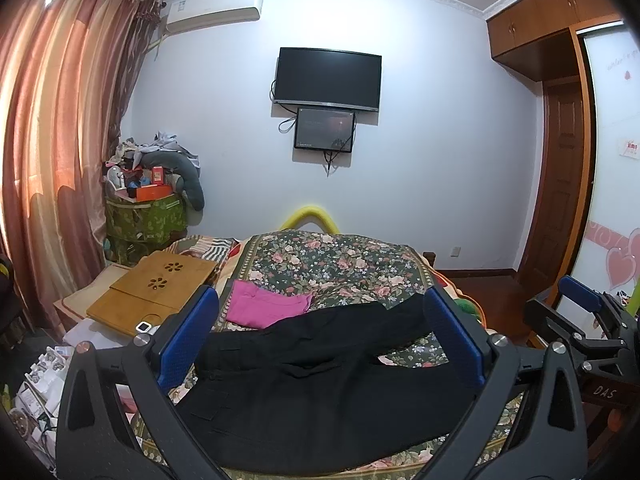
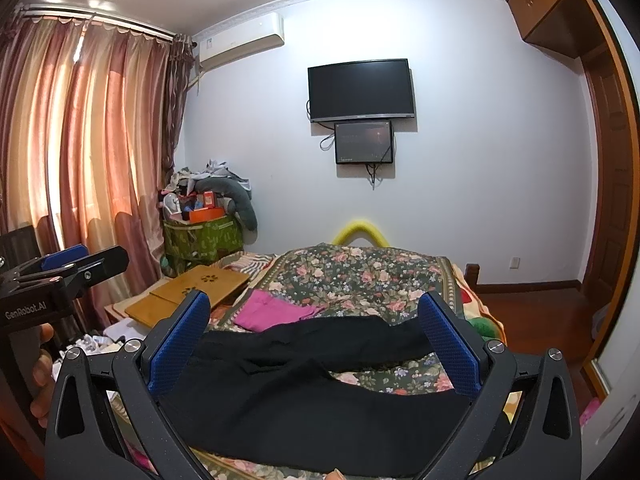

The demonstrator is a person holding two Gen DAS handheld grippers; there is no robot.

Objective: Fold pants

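Black pants (image 1: 320,384) lie spread out flat on the floral bedspread (image 1: 332,264), with both legs running off to the right. They show the same way in the right wrist view, pants (image 2: 312,396) on the bedspread (image 2: 360,272). My left gripper (image 1: 320,300) hovers open above the near part of the pants, holding nothing. My right gripper (image 2: 314,304) is also open and empty over the pants. Each gripper appears at the edge of the other's view: the right gripper (image 1: 580,312) and the left gripper (image 2: 68,268).
A folded pink garment (image 1: 266,306) lies just beyond the pants. A wooden lap desk (image 1: 160,284) rests at the bed's left side, with a cluttered green storage box (image 1: 144,220) behind it. Curtains hang left, a wardrobe (image 1: 560,160) stands right. A hand (image 2: 40,364) holds the left gripper.
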